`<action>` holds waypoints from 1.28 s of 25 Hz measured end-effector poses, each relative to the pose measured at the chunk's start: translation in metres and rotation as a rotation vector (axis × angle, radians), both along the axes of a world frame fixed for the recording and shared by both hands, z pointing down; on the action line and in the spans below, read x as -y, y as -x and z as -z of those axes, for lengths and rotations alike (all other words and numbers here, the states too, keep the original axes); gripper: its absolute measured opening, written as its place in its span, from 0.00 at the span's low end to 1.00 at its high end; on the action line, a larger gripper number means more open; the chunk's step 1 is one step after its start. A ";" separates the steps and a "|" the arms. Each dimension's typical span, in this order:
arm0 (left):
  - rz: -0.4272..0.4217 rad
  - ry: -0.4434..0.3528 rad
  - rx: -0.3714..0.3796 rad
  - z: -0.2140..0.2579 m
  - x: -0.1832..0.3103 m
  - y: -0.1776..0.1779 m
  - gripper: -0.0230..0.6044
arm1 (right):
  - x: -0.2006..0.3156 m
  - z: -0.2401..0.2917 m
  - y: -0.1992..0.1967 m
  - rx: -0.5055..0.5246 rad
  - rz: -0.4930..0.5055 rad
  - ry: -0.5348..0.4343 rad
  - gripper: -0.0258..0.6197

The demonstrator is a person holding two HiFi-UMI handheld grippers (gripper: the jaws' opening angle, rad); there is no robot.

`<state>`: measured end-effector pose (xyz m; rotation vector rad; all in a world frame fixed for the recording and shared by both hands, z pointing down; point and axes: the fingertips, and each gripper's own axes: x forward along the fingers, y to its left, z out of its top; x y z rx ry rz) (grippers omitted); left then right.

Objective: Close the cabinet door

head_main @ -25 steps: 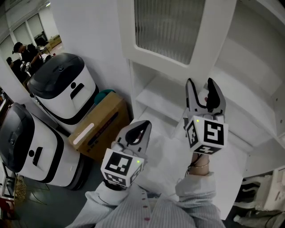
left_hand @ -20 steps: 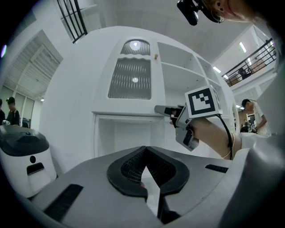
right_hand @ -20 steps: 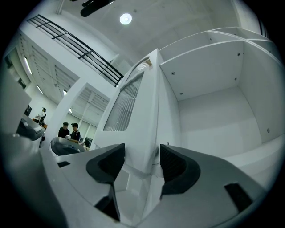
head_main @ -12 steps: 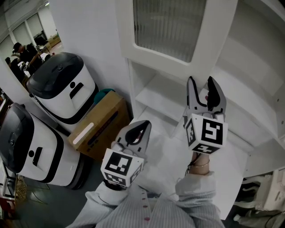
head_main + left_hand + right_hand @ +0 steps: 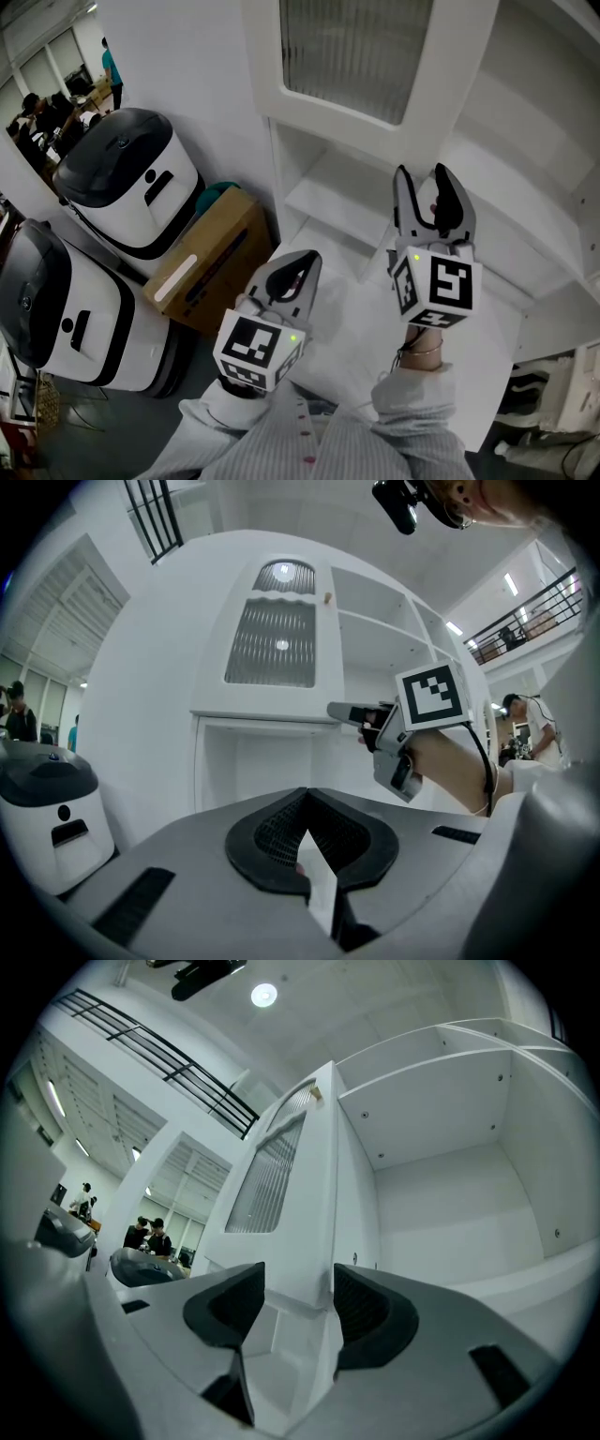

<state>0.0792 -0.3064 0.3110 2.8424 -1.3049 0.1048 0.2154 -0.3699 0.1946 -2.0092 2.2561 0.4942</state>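
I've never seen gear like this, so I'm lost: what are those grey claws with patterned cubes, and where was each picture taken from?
There is no robot here: a person holds a two-jaw tool in each hand. One picture comes from a camera on the person's head, looking down. The other two come from cameras riding on the tools. The left tool is shut and holds nothing. The right tool is open and points at the edge of the open cabinet door without gripping it. White shelves stand behind.
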 end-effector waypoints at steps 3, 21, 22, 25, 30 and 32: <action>-0.037 -0.001 0.005 0.001 -0.004 0.001 0.05 | -0.015 -0.001 0.010 0.010 0.015 0.003 0.39; -0.306 0.003 -0.073 -0.007 0.000 -0.020 0.05 | -0.083 -0.098 0.062 0.111 0.092 0.250 0.13; -0.317 -0.002 -0.077 -0.008 0.000 -0.022 0.05 | -0.084 -0.105 0.063 0.119 0.092 0.267 0.12; -0.338 -0.010 -0.095 -0.011 0.000 -0.027 0.05 | -0.088 -0.122 0.067 0.147 0.090 0.295 0.10; -0.341 -0.016 -0.101 -0.014 0.003 -0.027 0.05 | -0.089 -0.133 0.071 0.148 0.088 0.310 0.08; -0.344 -0.027 -0.100 -0.012 0.004 -0.028 0.05 | -0.089 -0.134 0.073 0.139 0.086 0.313 0.07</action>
